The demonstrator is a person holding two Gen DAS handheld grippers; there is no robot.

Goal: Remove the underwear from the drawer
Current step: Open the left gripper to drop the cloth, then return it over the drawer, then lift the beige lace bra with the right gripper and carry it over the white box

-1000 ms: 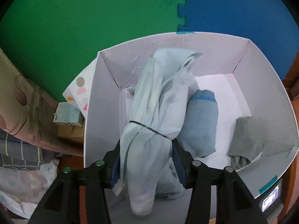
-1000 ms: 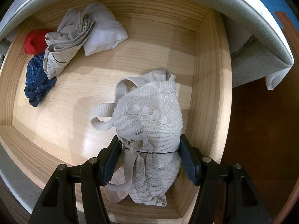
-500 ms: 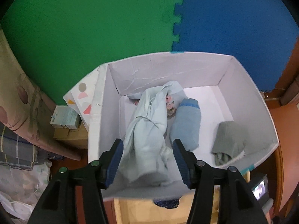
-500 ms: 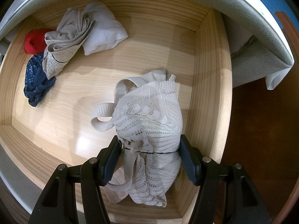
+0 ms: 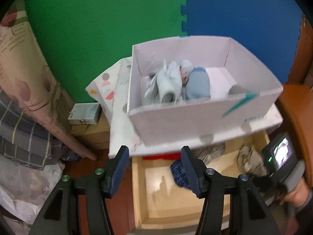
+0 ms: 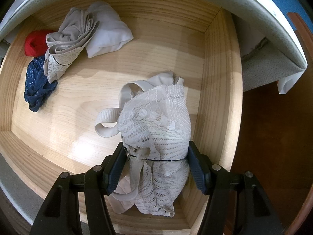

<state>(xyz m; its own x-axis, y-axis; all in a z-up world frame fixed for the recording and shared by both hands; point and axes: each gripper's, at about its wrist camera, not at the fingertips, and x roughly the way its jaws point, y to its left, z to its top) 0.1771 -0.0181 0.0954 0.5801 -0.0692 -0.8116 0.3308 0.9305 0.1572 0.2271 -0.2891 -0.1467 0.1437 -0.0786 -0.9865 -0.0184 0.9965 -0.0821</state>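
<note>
The lace bundle (image 6: 156, 137) is clamped crosswise between the right gripper (image 6: 156, 164) pads, long axis running ahead; the left gripper (image 5: 154, 168) is seen empty, jaws apart, above the drawer (image 5: 137, 186).

Box (image 5: 195, 121) sits on cabinet top above open drawer (image 6: 221, 78). Three bundles in box. Drawer: lace bundle (image 6: 156, 133) by right wall, four bundles (image 6: 64, 49) back-left corner.

A bundled white lace bra (image 6: 156, 135) stands in the open wooden drawer (image 6: 219, 90) near its right wall; beige (image 6: 66, 45), white (image 6: 109, 35), red (image 6: 36, 43) and navy underwear (image 6: 38, 86) lie at the far left.
</note>
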